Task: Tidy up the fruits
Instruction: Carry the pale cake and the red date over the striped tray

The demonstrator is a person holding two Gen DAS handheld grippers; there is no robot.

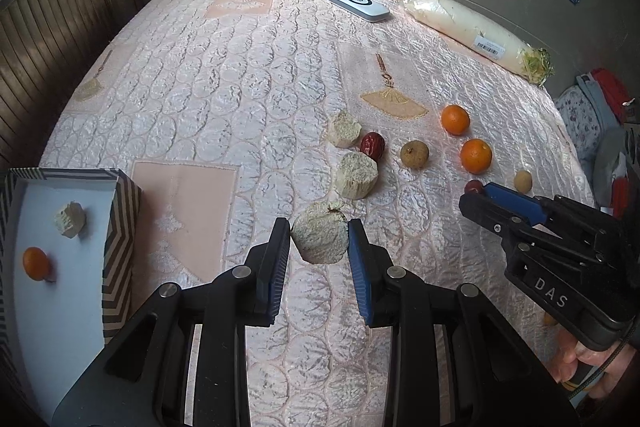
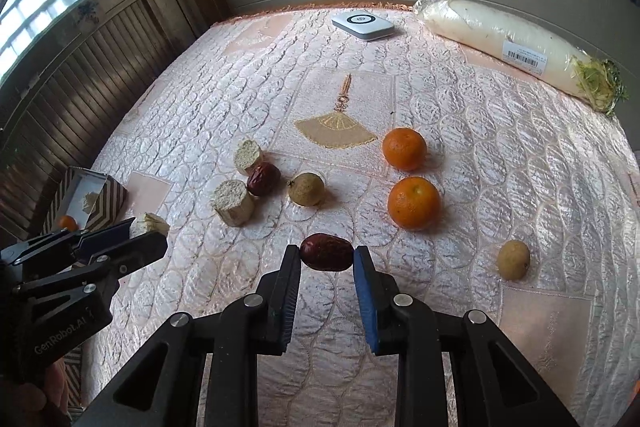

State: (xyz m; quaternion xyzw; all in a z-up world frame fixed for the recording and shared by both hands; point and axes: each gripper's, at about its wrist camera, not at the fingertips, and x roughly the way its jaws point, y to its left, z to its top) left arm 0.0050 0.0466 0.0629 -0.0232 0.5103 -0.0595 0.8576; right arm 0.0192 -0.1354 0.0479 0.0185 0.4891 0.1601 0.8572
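Black plastic left gripper [image 1: 319, 247] and right gripper [image 2: 326, 269] are wearing blue pads, silver screws, white lettering.

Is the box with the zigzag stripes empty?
No, the box already holds an orange and a pale chunk.

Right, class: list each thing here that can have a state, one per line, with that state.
Left gripper: shut on a pale cut chunk.
Right gripper: shut on a red date.
Patterned box: open, holding one orange and one pale chunk.
White radish: wrapped in plastic, lying on the bedspread.
Two oranges: whole, loose on the bedspread.
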